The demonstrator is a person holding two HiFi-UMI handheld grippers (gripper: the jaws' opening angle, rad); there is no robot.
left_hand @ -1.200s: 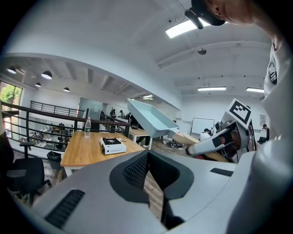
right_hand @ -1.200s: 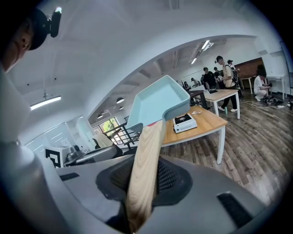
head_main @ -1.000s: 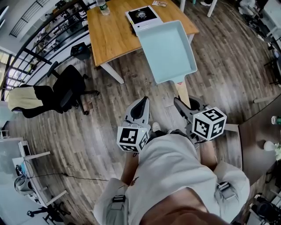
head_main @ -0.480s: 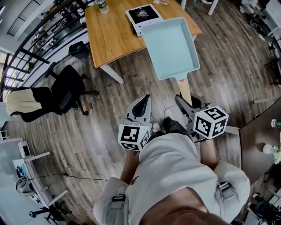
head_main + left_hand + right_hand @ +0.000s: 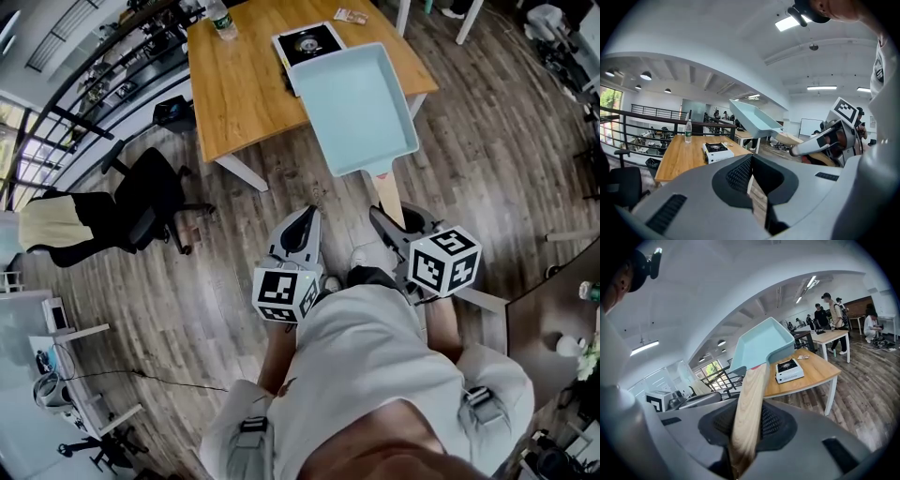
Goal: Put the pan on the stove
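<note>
- Gripping the wooden handle [image 5: 749, 413] of a pale blue rectangular pan [image 5: 356, 94], the right gripper [image 5: 392, 223] had its jaws partly apart. They pressed on either side of the wood, which ran straight out between the pads.
- The pan hung tilted in the air on the far side of the person, above the floor [image 5: 469, 159] and the near right edge of a wooden table [image 5: 234, 89].
- Seen from the head view, the pan's far left corner covered part of a small white stove [image 5: 307, 42]. The stove sat on the far right part of the table with its black burner plate facing up.
- The left gripper [image 5: 302, 223] was held just beside the right one, on its left, and pointed toward the table. Its jaws were drawn together at the tips and had hold of nothing.
- A clear plastic bottle [image 5: 217, 14] stood upright near the table's far left edge, well apart from the stove. A small packet [image 5: 352, 15] lay just beyond the stove.
- A black office chair [image 5: 150, 192] stood on the floor to the left of the table.
- In the right gripper view, several people [image 5: 829, 310] stood by other tables at the far right of the room.
</note>
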